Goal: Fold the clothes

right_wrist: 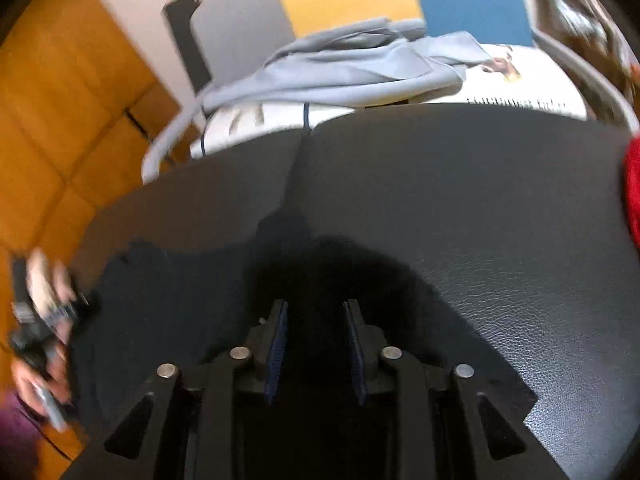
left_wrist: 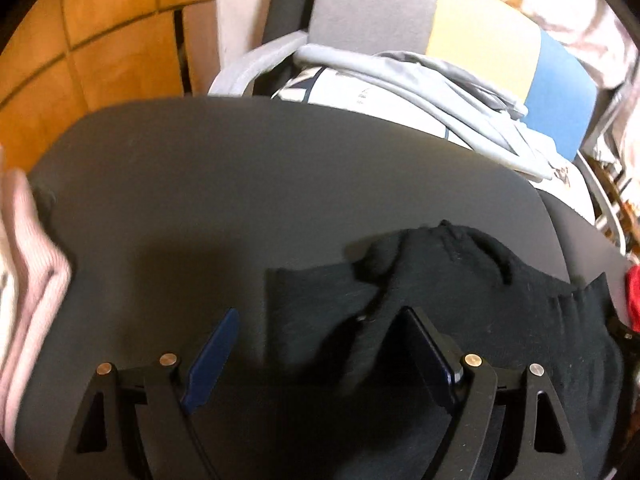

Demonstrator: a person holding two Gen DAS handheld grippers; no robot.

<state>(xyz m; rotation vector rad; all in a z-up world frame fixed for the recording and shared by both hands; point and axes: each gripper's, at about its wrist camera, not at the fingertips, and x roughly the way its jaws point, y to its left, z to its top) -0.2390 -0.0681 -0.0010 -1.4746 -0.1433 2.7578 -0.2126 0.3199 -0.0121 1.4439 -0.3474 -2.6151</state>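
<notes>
Black knit garment (left_wrist: 460, 300) | rumpled | matte dark table (left_wrist: 240, 168)

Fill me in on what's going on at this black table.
A person is folding clothes with a hand-held gripper in each hand. A black garment lies rumpled on the black table. The left gripper is open above the garment's edge, gripping nothing. The right gripper has its fingers narrowed around a dark bunch of the same cloth; whether they pinch it is unclear. Behind the table, a grey hoodie lies heaped on a chair, apparently still waiting.
</notes>
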